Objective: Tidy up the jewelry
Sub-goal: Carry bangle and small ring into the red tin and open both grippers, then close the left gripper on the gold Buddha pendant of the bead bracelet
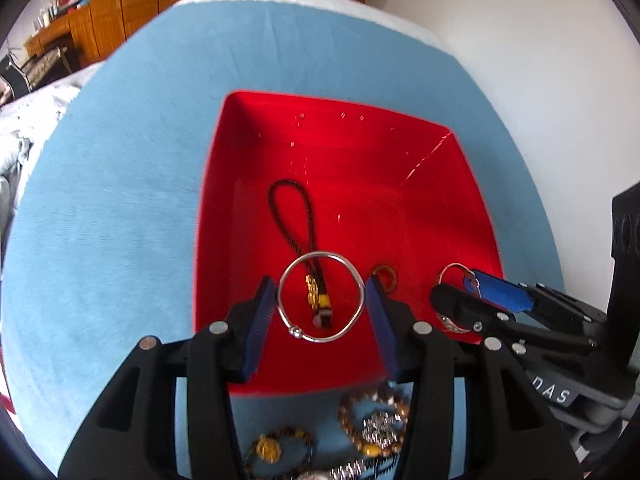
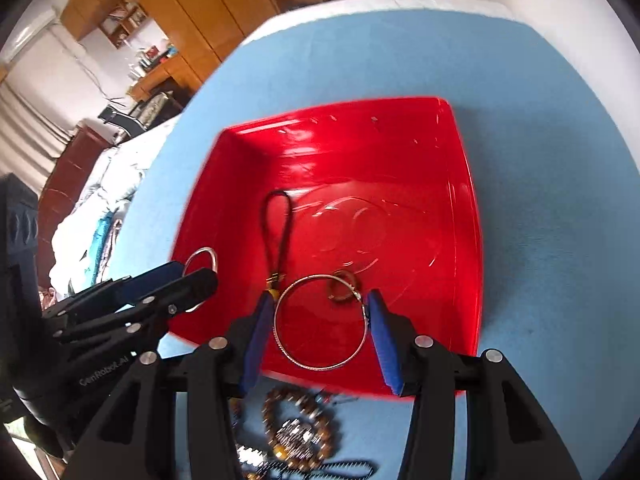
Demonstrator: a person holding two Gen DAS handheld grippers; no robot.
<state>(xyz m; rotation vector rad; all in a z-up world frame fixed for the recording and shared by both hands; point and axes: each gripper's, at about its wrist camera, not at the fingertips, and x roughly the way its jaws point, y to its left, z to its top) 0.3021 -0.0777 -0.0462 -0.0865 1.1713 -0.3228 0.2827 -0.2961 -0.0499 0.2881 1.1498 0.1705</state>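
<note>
A red square tray (image 1: 440, 208) sits on a blue cloth. In it lie a black cord pendant with a gold charm (image 1: 312, 288) and a small brown ring (image 1: 385, 274). My left gripper (image 1: 322, 292) is shut on a silver bangle (image 1: 288, 280) and holds it over the tray's near part. My right gripper (image 2: 318, 312) is shut on a second, patterned silver bangle (image 2: 320, 364) over the tray (image 2: 400, 152). Each gripper shows at the side of the other's view, the right gripper (image 1: 460, 284) and the left gripper (image 2: 188, 276), with its bangle between shut fingers.
Beaded bracelets (image 1: 374, 420) and other jewelry lie on the blue cloth (image 1: 100, 220) just in front of the tray, also in the right wrist view (image 2: 298, 428). A bed with bedding and wooden cabinets (image 2: 168, 20) stand beyond the table to the left.
</note>
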